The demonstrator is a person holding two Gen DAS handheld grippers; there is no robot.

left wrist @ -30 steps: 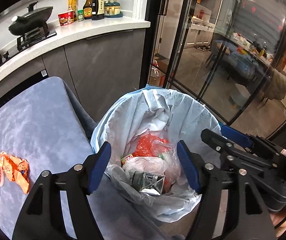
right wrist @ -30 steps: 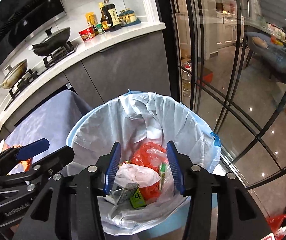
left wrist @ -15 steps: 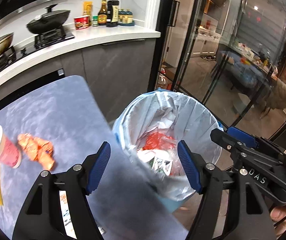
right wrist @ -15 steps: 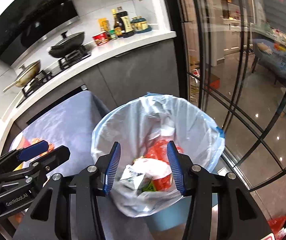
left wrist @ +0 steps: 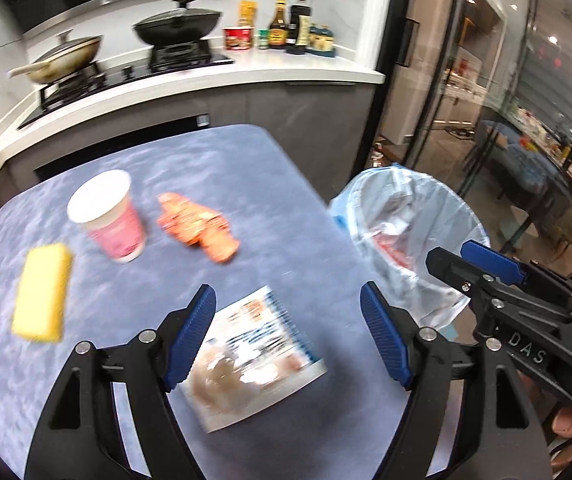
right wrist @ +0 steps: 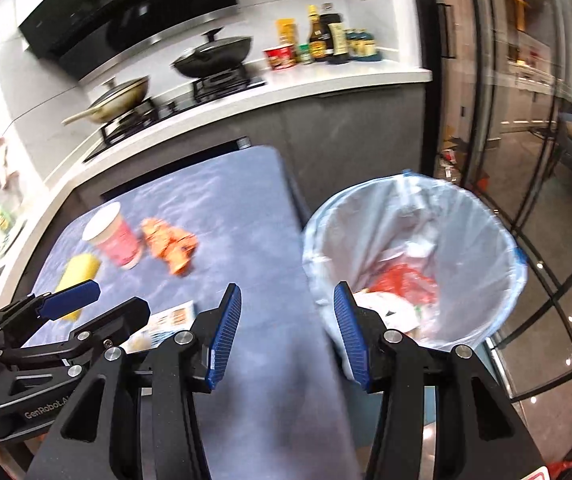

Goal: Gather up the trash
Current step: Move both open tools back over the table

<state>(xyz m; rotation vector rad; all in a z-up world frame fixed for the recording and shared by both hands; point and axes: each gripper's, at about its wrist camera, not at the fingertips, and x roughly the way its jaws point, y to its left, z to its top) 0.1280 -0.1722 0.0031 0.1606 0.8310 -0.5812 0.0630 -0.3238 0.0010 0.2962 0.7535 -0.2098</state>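
**Both grippers empty over the table, 3 pieces of trash left to lift**

The left gripper [left wrist: 288,334] hangs above the near edge of the blue table [left wrist: 245,168] with its jaws spread wide and nothing between them. A flat printed packet [left wrist: 253,360] lies on the table below the gap, closer to the left finger, so this looks like the lining-up for the next pick. The wide opening suits a broad, flat item that must be pinched at an edge.

The right gripper [right wrist: 288,330] is also open and holds nothing. It sits at the table's right edge, straddling the line between the table and the bin [right wrist: 410,256], and points forward and down. I judge it is waiting beside the bin rather than reaching.

The bin stands on the floor just off the table's right edge, lined with a pale bag, with red and white wrappers already inside. That placement keeps the carry from table to bin short.

Further toward the far edge lie an orange wrapper [left wrist: 197,226] and, just left of it, a pink cup [left wrist: 107,216] standing upright. A yellow sponge [left wrist: 41,294] rests near the left edge; it may be a cleaning tool rather than trash. The motion blur makes finer detail on the packet unreadable.
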